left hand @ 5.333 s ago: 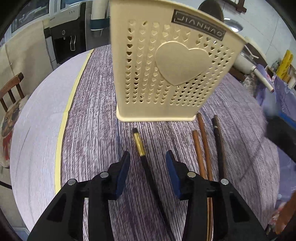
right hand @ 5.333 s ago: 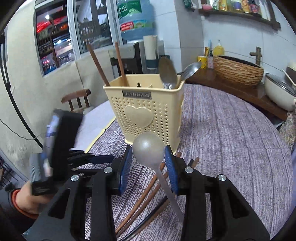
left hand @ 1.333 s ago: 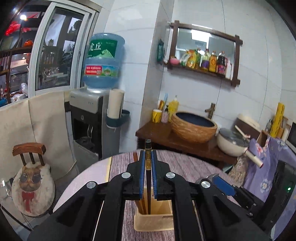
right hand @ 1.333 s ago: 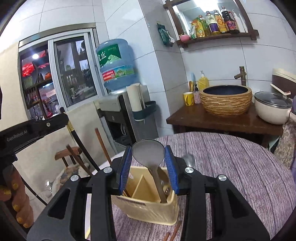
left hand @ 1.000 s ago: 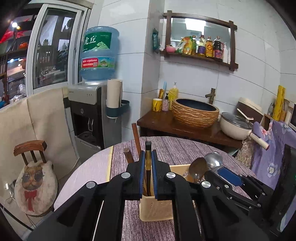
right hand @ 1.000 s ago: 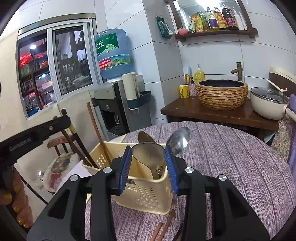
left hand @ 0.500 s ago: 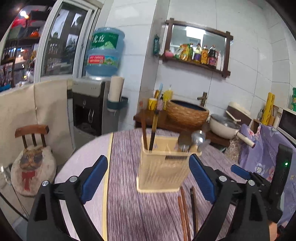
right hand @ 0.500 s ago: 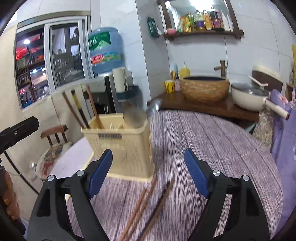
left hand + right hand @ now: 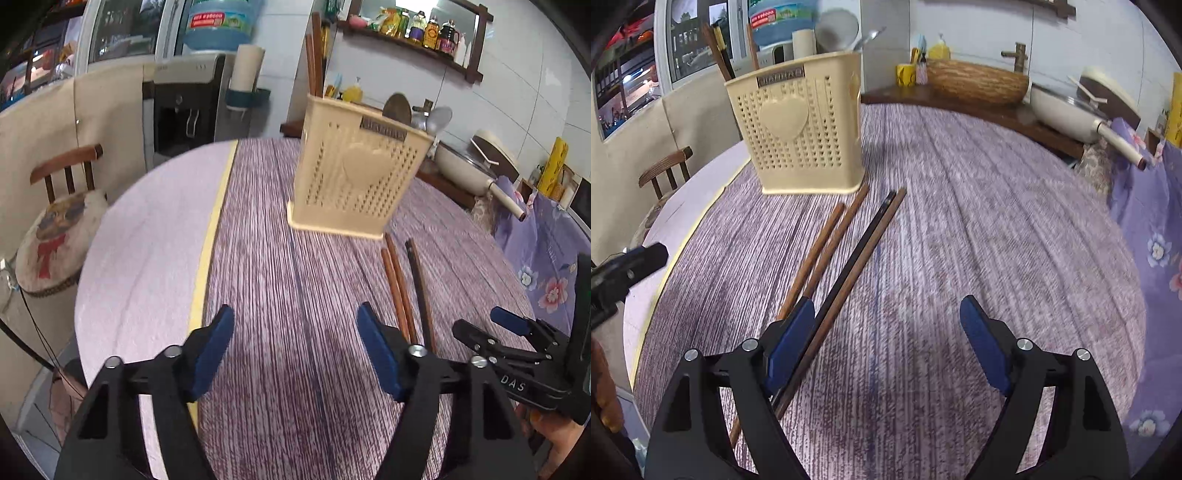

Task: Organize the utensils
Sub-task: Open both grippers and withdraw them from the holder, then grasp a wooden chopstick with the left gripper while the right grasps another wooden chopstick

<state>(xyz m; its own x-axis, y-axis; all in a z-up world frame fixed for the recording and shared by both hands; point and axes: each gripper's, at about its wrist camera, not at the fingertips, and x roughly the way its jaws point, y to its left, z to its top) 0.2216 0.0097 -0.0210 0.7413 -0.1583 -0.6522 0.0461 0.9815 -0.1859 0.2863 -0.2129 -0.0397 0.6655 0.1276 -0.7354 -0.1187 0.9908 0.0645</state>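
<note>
A cream perforated utensil holder (image 9: 356,177) (image 9: 801,133) stands on the purple striped table, with chopsticks and spoons standing in it. Several loose chopsticks lie on the table in front of it: brown ones (image 9: 397,284) (image 9: 820,254) and a black one (image 9: 419,291) (image 9: 857,258). My left gripper (image 9: 295,347) is open and empty, low over the table, left of the loose chopsticks. My right gripper (image 9: 886,339) is open and empty; its left finger sits over the near ends of the chopsticks. The right gripper also shows in the left wrist view (image 9: 517,354).
A yellow tape line (image 9: 210,236) runs along the table's left part. A wooden chair (image 9: 59,206) stands at the left. A side counter holds a woven basket (image 9: 977,83) and a white pot (image 9: 1067,110). A floral purple cloth (image 9: 1148,206) lies at the right.
Both grippers let go of their utensils into the holder, opened wide, and dropped down toward the table and the loose chopsticks.
</note>
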